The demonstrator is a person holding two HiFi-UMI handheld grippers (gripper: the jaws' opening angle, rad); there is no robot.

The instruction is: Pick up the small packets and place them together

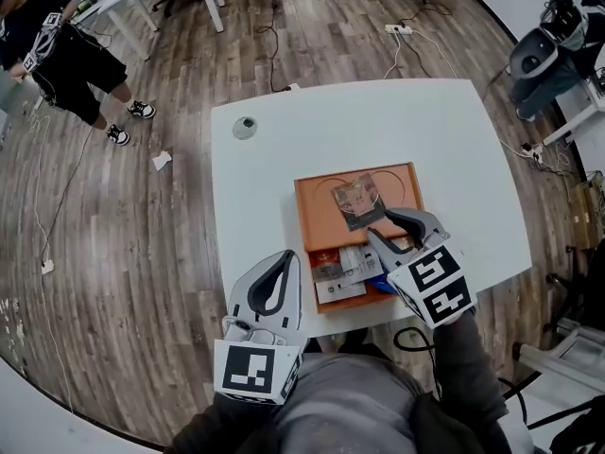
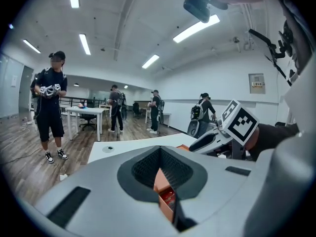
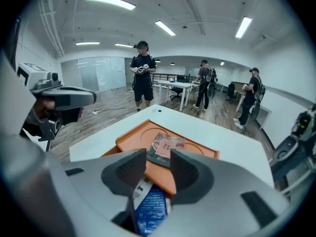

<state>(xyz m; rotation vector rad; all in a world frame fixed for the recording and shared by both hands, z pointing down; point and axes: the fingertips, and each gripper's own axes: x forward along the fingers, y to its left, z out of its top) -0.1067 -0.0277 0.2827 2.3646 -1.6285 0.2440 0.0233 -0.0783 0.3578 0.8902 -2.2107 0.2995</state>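
One blue packet (image 3: 152,211), long axis along right claw (image 3: 158,163), under parted jaws.

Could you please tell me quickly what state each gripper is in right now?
Left gripper: closed, holding nothing.
Right gripper: open, holding nothing; a blue packet lies below the gap.

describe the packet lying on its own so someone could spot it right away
On the white table sits an orange tray. The dark packet lies alone on the tray's flat far part, showing a pinkish label; the other packets, white and blue, are bunched in the near compartment.
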